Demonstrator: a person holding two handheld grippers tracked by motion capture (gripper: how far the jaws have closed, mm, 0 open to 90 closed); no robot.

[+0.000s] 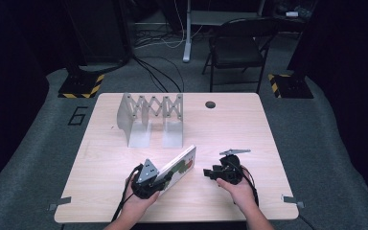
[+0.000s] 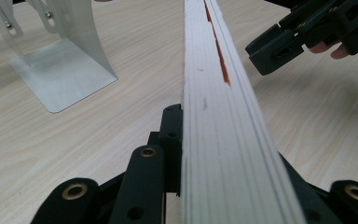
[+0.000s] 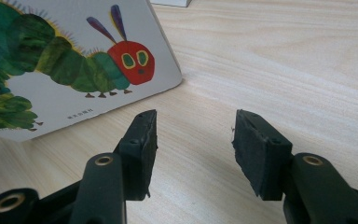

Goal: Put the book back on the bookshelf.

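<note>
Left hand-held gripper clamps picture book; accordion rack holds nothing.

A metal folding rack stood at the far left of the pale wooden tabletop. Beyond it, a black folding chair and loose cables occupied the grey floor.

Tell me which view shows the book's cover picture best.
The right gripper view: the book faces the camera, with its green caterpillar and red head clear. The left gripper view looks along the book's page edge, clamped in the left gripper. The high view shows it small and tilted.
</note>
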